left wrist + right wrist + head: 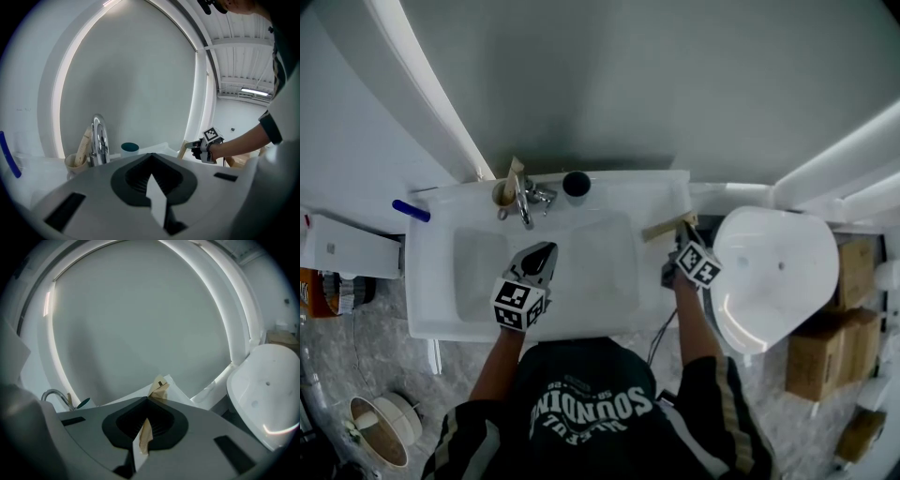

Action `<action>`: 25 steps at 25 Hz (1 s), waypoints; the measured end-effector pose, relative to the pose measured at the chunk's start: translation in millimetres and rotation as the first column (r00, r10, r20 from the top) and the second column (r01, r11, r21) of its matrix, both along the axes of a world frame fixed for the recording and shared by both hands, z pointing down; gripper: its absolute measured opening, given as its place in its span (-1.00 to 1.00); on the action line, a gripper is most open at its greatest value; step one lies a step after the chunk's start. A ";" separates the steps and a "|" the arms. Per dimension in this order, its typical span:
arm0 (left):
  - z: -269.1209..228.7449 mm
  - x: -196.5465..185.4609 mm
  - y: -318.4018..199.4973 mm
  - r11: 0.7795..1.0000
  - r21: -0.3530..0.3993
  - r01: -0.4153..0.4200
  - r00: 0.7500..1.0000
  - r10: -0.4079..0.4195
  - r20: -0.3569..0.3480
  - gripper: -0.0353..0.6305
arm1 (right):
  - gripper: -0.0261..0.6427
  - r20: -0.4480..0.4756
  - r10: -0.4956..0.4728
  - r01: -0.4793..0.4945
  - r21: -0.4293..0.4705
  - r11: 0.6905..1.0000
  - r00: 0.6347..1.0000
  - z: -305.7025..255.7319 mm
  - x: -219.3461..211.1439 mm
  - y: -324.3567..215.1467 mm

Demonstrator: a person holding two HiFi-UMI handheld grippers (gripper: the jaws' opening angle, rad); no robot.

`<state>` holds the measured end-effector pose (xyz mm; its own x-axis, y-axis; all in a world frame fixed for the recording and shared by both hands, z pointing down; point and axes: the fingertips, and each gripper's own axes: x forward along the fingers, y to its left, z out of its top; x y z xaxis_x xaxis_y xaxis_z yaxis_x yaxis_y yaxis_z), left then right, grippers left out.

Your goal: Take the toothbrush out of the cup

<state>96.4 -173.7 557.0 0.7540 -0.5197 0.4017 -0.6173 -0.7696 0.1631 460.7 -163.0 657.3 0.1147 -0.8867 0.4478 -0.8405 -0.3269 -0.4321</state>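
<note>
I'm in a bathroom. Dead ahead at twelve o'clock is a white sink, with a chrome tap at its far rim and a cup just beside the tap. At two o'clock stands a white toilet with its lid down. Grey marbled floor shows at eight o'clock. A round panel edged with light rises behind the sink.

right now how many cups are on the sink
2. A beige cup stands left of the tap, a dark cup right of it, both on the back ledge of the sink. No other shows.
</note>
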 end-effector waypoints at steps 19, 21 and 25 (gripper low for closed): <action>9.3 13.4 2.9 1.000 -0.019 0.016 0.999 -0.016 0.037 -0.90 | -0.89 0.309 0.182 -0.150 -0.125 0.981 0.933 92.3 32.3 31.6; 8.8 14.0 2.4 1.000 -0.020 0.012 0.999 -0.011 0.035 -0.90 | -0.83 0.278 0.176 -0.133 -0.166 0.977 0.944 95.8 30.3 35.2; 8.2 12.6 3.3 1.000 -0.021 0.002 1.000 -0.001 0.029 -0.90 | -0.66 0.266 0.154 -0.107 -0.185 0.977 0.952 99.7 25.5 38.2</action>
<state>109.0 -170.4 565.2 0.7409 -0.5123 0.4342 -0.6234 -0.7652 0.1608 486.3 -124.8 757.0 0.0744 -0.7828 0.6179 -0.6404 -0.5124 -0.5721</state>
